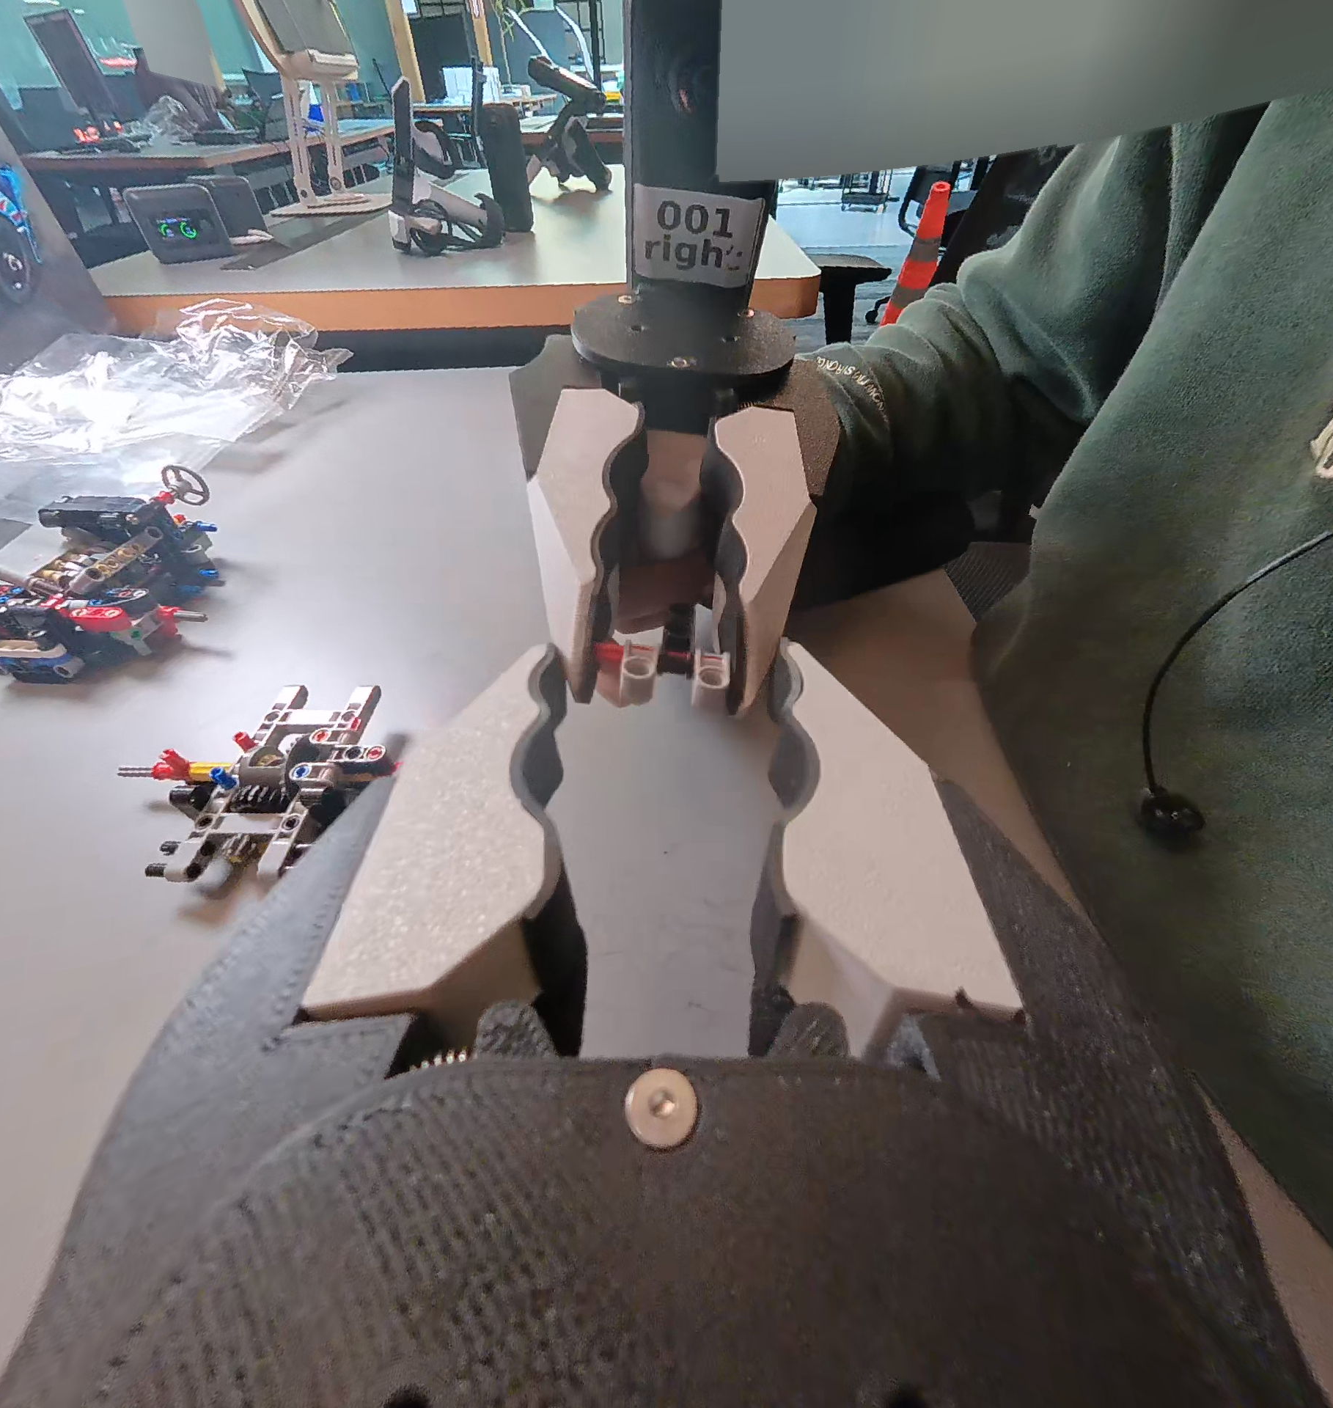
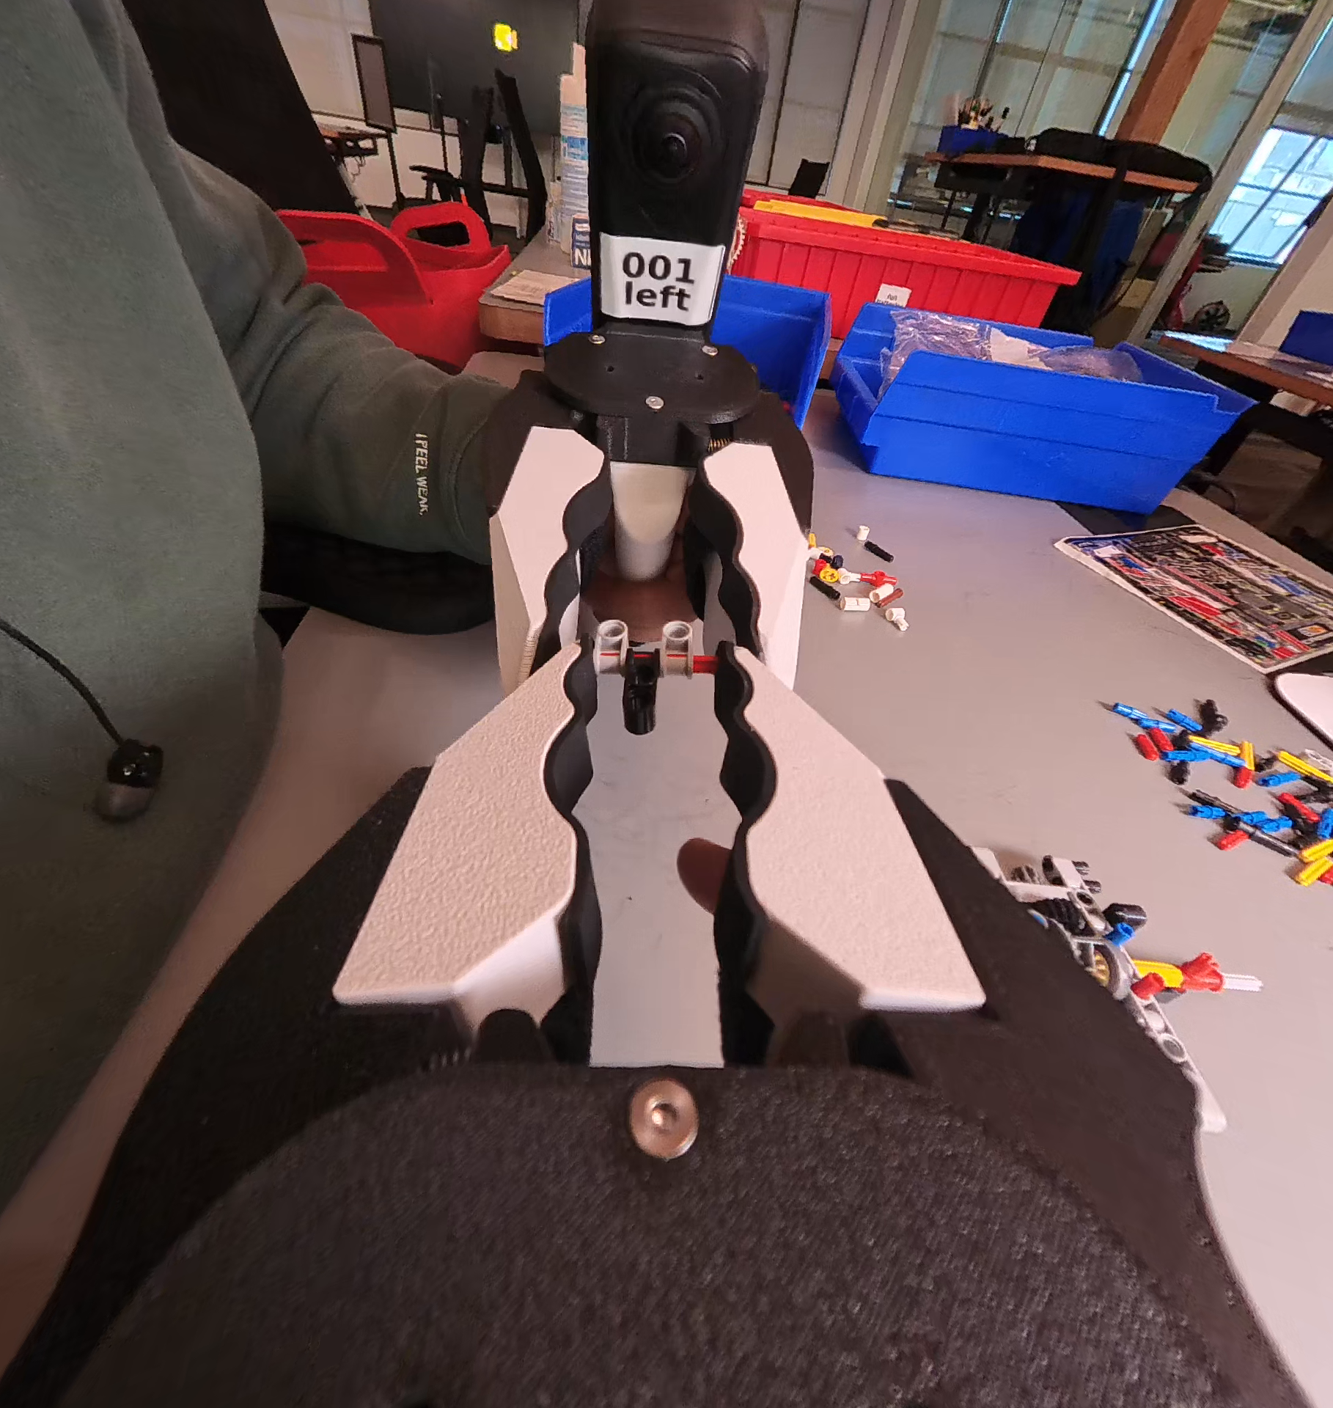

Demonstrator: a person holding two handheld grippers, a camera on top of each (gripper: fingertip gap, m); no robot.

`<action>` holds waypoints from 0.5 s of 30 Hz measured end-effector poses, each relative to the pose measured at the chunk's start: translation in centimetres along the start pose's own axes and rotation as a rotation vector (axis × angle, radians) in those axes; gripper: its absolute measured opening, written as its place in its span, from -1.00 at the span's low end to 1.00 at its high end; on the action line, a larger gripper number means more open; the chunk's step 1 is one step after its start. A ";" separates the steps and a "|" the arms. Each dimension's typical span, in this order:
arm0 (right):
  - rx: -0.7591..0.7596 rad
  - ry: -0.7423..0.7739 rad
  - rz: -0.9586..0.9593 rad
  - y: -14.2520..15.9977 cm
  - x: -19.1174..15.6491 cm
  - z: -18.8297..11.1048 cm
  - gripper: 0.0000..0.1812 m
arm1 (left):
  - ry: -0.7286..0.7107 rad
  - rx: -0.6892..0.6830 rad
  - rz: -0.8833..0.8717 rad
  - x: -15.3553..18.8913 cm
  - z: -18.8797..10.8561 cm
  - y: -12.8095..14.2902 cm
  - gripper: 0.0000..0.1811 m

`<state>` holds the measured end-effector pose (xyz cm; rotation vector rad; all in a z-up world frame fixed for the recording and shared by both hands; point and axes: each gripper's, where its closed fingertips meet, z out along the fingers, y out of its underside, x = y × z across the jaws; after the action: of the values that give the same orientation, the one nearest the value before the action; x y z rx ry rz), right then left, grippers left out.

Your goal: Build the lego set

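Note:
A small lego sub-assembly (image 2: 648,659), a red axle through two grey connectors with a black piece hanging from it, sits between my right gripper's (image 2: 656,661) fingertips, which are shut on the axle's ends. It hangs above the grey table (image 2: 991,686). The left wrist view shows the same piece (image 1: 663,664) in the right gripper (image 1: 660,689), which comes down from the top. My left gripper (image 1: 669,674) faces it tip to tip. It is open and empty, with its tips just outside the right gripper's tips. It also shows in the right wrist view (image 2: 652,632).
A partly built lego car chassis (image 1: 92,579) and a second sub-assembly (image 1: 267,785) lie to the left, with clear plastic bags (image 1: 115,388) behind. On the right lie loose pins (image 2: 1273,792), small parts (image 2: 861,579), an instruction sheet (image 2: 1219,587) and blue bins (image 2: 1029,411). Only a small space, under 4 cm, lies between the two pairs of fingers.

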<state>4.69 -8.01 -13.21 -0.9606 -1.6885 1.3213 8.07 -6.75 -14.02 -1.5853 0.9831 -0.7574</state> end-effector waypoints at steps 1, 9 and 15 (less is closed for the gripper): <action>-0.001 0.001 -0.003 0.0 0.0 0.0 -0.66 | -0.001 0.004 0.003 0.0 0.0 -0.1 -0.42; 0.035 0.040 -0.055 -0.7 0.4 -0.2 -0.65 | -0.015 0.050 -0.020 -0.3 -0.1 -0.7 -0.39; 0.013 0.182 -0.251 -0.6 2.0 -1.1 -0.65 | 0.111 0.171 -0.418 -2.0 -1.9 -1.5 -0.47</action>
<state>4.78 -5.89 -12.25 -0.8057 -1.5998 1.0463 5.86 -5.68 -12.06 -1.6293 0.6465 -1.1953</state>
